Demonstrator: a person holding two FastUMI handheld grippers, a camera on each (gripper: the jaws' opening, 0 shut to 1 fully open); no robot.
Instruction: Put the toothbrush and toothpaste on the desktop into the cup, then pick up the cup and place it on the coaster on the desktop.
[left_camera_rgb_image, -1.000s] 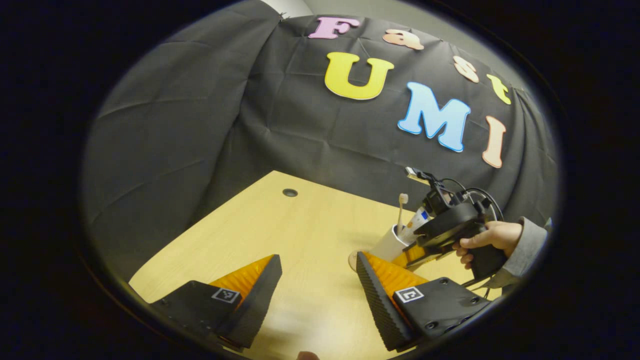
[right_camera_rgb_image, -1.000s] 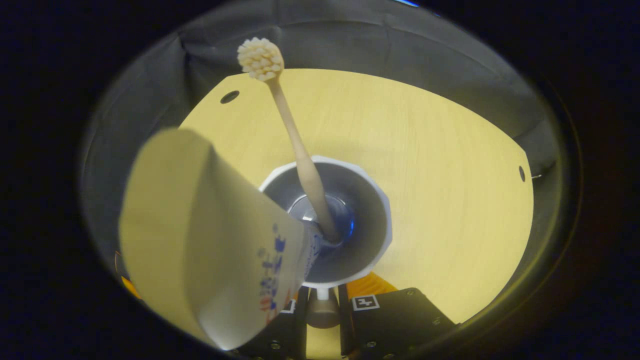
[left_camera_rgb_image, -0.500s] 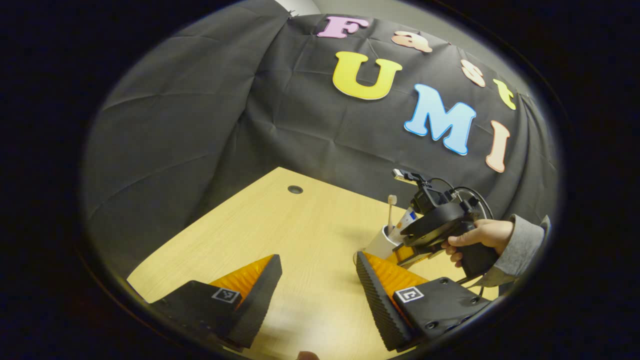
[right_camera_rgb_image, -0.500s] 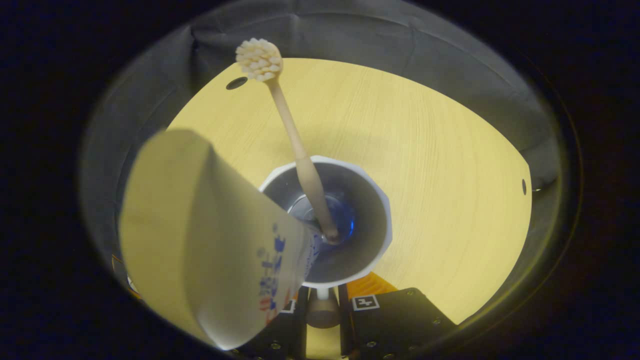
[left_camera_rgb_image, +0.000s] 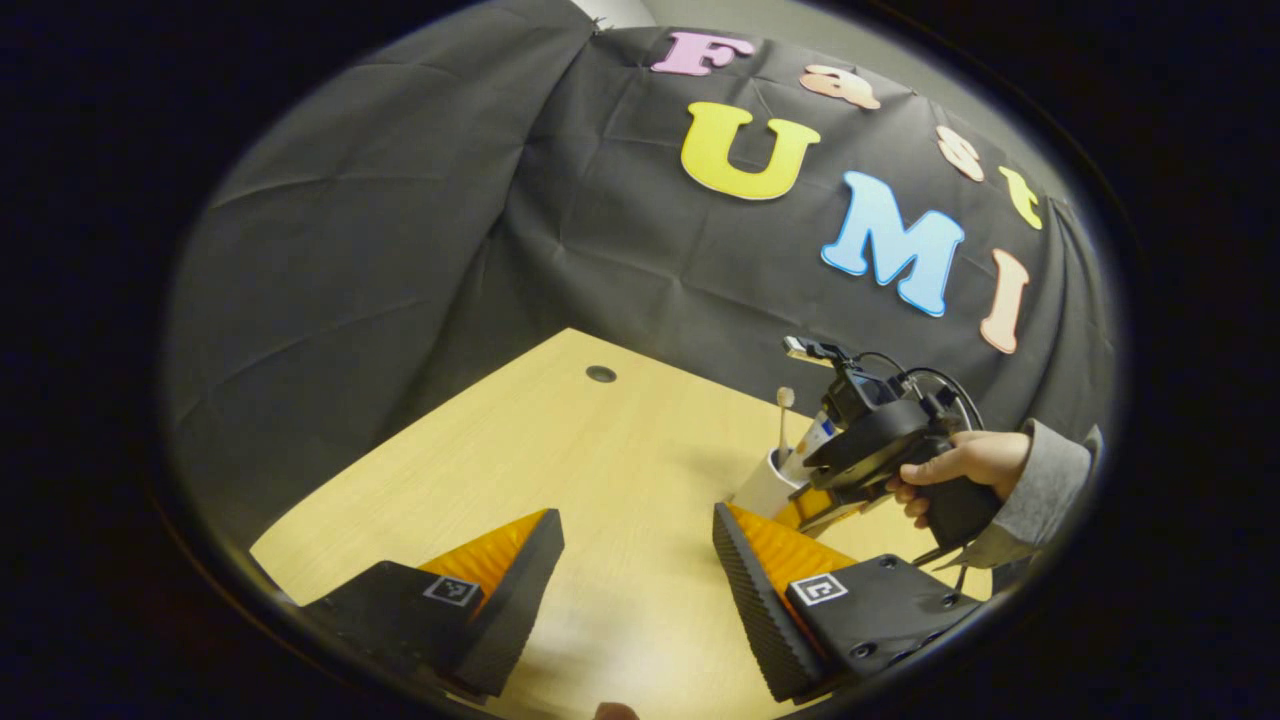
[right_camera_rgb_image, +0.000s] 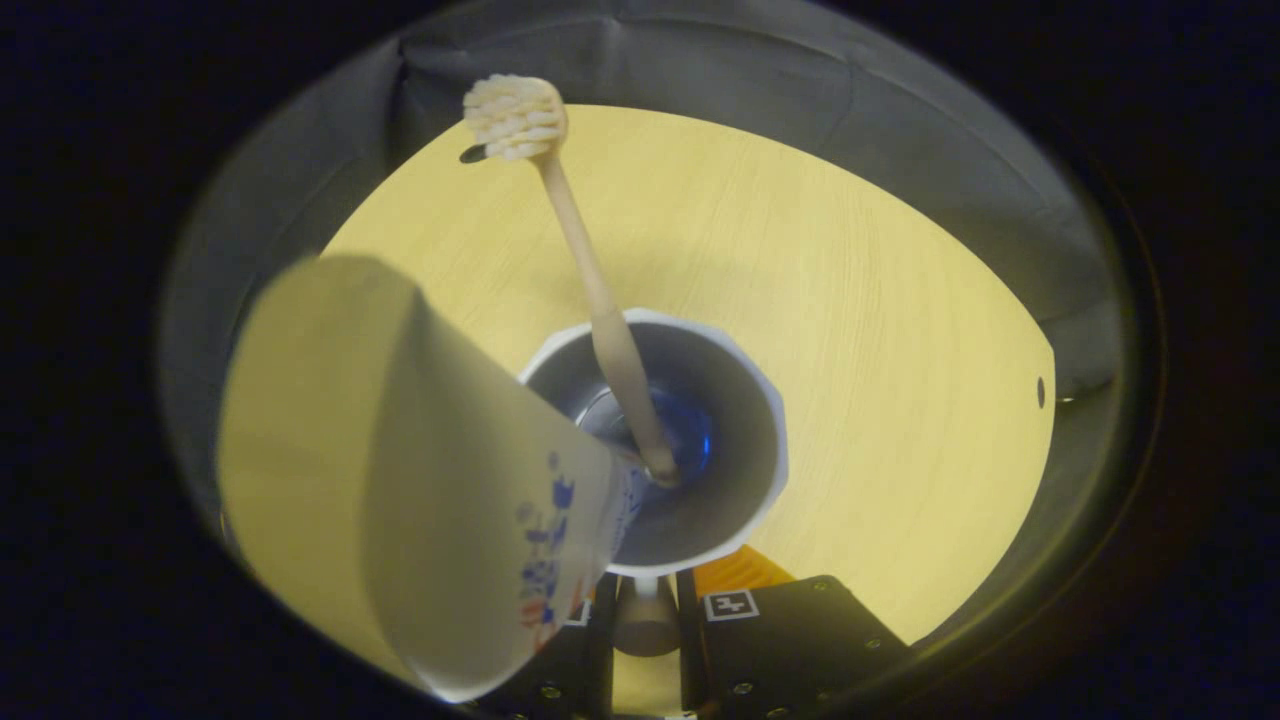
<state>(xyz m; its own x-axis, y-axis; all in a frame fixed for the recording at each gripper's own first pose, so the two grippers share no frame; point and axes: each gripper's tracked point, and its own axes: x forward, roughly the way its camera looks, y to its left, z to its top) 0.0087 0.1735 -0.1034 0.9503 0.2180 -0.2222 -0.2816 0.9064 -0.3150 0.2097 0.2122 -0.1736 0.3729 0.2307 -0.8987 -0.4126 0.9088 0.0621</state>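
My left claw hangs low over the near part of the wooden tabletop, its fingers spread wide with nothing between them. Farther off to the right, a hand in a grey sleeve holds my right claw against the white cup. The toothbrush and toothpaste tube stand in that cup, poking above the rim.

Looking down through the right gripper view, my right claw is pinched narrow on the cup's near rim. The toothbrush leans inside with bristles up, and the toothpaste tube juts out towards the lens on the left. I can't make out the coaster.
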